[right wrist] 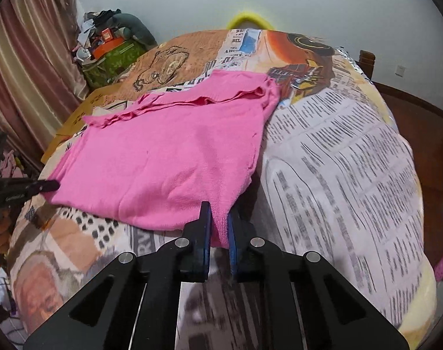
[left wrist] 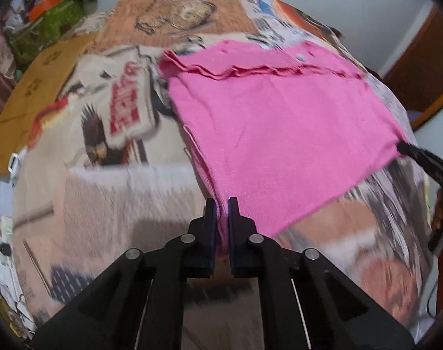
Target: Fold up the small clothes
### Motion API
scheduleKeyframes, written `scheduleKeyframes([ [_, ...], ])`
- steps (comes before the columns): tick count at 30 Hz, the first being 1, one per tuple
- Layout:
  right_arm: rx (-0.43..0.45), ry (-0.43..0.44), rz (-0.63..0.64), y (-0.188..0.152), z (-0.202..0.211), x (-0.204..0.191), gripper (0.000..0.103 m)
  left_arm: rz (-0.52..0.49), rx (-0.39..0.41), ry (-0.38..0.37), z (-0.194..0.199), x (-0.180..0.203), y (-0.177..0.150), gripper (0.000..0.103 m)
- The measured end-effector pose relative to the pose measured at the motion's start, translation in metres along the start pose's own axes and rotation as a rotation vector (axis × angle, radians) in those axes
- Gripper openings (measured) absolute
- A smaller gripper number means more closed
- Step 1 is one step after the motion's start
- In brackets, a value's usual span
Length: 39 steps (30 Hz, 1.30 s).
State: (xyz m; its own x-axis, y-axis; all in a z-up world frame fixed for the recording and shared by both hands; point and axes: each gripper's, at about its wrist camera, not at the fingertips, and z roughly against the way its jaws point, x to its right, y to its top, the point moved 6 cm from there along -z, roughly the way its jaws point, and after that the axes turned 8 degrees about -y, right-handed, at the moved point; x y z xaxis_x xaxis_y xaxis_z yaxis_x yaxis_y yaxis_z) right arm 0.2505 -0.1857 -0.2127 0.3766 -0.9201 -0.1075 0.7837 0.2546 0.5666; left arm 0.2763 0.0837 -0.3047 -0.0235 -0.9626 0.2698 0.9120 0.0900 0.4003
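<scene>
A pink knit garment point(left wrist: 280, 122) lies spread on a bed with a printed cover point(left wrist: 110, 192); its ruffled edge is at the far side. My left gripper point(left wrist: 221, 207) is shut on its near left corner. My right gripper point(right wrist: 220, 214) is shut on its near right corner; the garment point(right wrist: 169, 151) stretches away from it to the left. Each gripper shows in the other's view: the right one point(left wrist: 402, 147) at the cloth's right corner, the left one point(right wrist: 50, 186) at the left corner.
The bed cover point(right wrist: 338, 160) has newspaper and picture prints. A cluttered pile with a green bag point(right wrist: 113, 58) stands at the far left by pink curtains point(right wrist: 31, 73). A brown cardboard sheet point(left wrist: 31, 87) lies on the bed's left side. A yellow object point(right wrist: 247, 19) sits behind the bed.
</scene>
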Motion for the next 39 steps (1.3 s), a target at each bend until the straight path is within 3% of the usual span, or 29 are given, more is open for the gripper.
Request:
scheduleKeyframes([
  [4,-0.002,-0.014,-0.021,-0.01,0.011,0.009,0.009,-0.001,0.0,-0.01,0.015,0.01,-0.021,0.007],
  [7,0.004,-0.037,-0.025,-0.015,0.019,0.011,0.01,-0.032,0.027,0.043,0.033,0.01,-0.025,0.01],
  [10,0.007,-0.085,-0.02,-0.02,0.024,0.013,0.012,-0.051,0.073,0.095,0.049,0.004,-0.018,0.027],
  [12,0.012,-0.099,-0.025,-0.021,0.028,0.014,0.014,-0.047,0.115,0.12,0.059,-0.003,-0.008,0.047],
  [13,0.013,-0.096,-0.035,-0.021,0.03,0.015,0.017,-0.043,0.131,0.124,0.062,-0.005,-0.003,0.05],
  [15,0.019,-0.08,-0.07,-0.023,0.033,0.016,0.031,-0.041,0.154,0.118,0.064,-0.013,0.016,0.058],
  [22,-0.019,-0.026,-0.122,-0.034,0.026,0.006,0.036,-0.053,0.165,0.132,0.038,-0.031,0.082,0.061],
  [27,-0.072,-0.008,-0.155,-0.044,0.014,0.002,0.036,-0.065,0.12,0.105,0.001,-0.041,0.119,0.064],
  [33,-0.123,0.025,-0.198,-0.048,0.0,0.0,0.036,-0.022,0.039,0.072,-0.053,-0.054,0.142,0.064],
  [37,-0.129,0.036,-0.194,-0.042,-0.005,-0.002,0.036,-0.008,-0.011,0.008,-0.08,-0.053,0.141,0.063],
  [39,-0.13,0.038,-0.198,-0.039,-0.01,-0.002,0.036,-0.004,-0.001,0.006,-0.083,-0.052,0.142,0.051],
])
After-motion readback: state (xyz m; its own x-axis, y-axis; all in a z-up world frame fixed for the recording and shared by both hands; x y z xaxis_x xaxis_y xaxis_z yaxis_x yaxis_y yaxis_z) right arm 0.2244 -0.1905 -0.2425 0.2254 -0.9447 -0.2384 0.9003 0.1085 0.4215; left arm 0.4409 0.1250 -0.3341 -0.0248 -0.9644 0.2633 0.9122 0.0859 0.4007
